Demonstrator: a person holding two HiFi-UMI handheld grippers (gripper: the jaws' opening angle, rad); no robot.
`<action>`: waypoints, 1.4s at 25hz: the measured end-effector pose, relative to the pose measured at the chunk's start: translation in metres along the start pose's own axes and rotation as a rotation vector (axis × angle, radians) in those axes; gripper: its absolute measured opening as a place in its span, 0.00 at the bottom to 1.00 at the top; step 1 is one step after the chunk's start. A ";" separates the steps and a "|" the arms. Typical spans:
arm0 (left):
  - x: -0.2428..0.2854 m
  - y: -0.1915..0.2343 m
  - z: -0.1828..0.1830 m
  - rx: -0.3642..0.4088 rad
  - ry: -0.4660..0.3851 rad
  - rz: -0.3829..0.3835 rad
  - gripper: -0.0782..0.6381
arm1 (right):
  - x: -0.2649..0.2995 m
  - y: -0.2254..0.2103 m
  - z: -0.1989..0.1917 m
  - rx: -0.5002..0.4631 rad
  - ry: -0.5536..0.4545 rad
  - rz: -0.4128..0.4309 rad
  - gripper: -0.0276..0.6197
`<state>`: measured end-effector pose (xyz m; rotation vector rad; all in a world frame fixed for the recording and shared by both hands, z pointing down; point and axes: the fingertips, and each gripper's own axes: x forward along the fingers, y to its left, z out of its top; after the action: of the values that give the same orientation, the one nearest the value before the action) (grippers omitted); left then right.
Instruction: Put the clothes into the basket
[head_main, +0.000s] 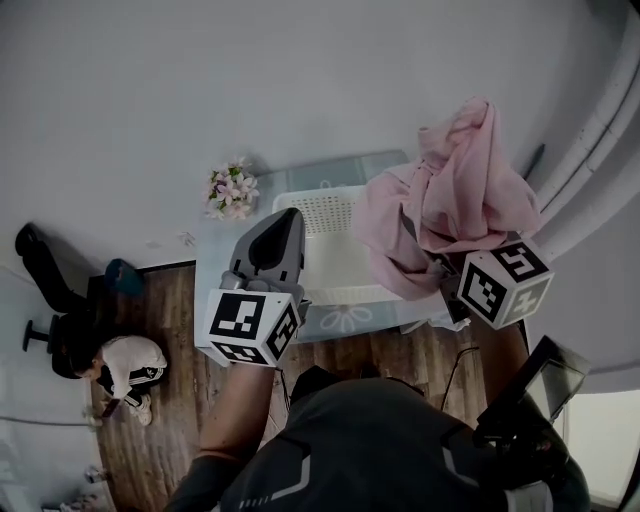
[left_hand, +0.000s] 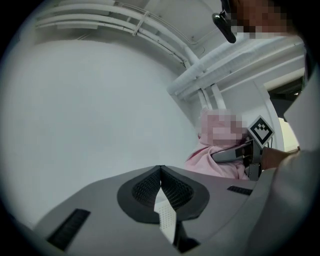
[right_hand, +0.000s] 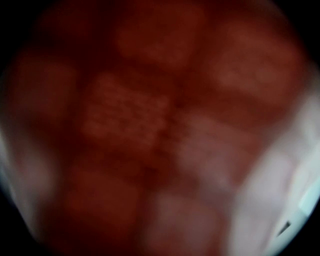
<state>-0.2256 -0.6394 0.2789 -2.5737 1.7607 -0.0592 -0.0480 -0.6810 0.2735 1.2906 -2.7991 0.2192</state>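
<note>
Pink garment (head_main: 455, 205), crumpled into soft drooping folds, hangs pinched in the right claw (head_main: 440, 264) above the white basket (head_main: 335, 250); left claw (left_hand: 160, 170) pressed together, empty.

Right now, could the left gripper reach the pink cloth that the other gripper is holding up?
Probably yes. The left gripper hangs over the basket, beside the pink cloth on the right gripper, nothing between them. Its jaws are shut, so they'd need opening first.
</note>
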 end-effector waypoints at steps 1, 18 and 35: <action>0.005 0.000 -0.003 0.008 0.017 0.000 0.12 | 0.007 -0.003 -0.003 0.006 0.008 0.006 0.64; 0.088 0.043 -0.096 -0.102 0.235 -0.122 0.12 | 0.123 -0.030 -0.136 0.132 0.368 -0.059 0.64; 0.140 0.047 -0.190 -0.178 0.403 -0.165 0.12 | 0.152 -0.038 -0.276 0.256 0.797 -0.055 0.64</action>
<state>-0.2270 -0.7863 0.4693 -3.0032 1.7242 -0.4775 -0.1210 -0.7782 0.5664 1.0005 -2.0904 0.8874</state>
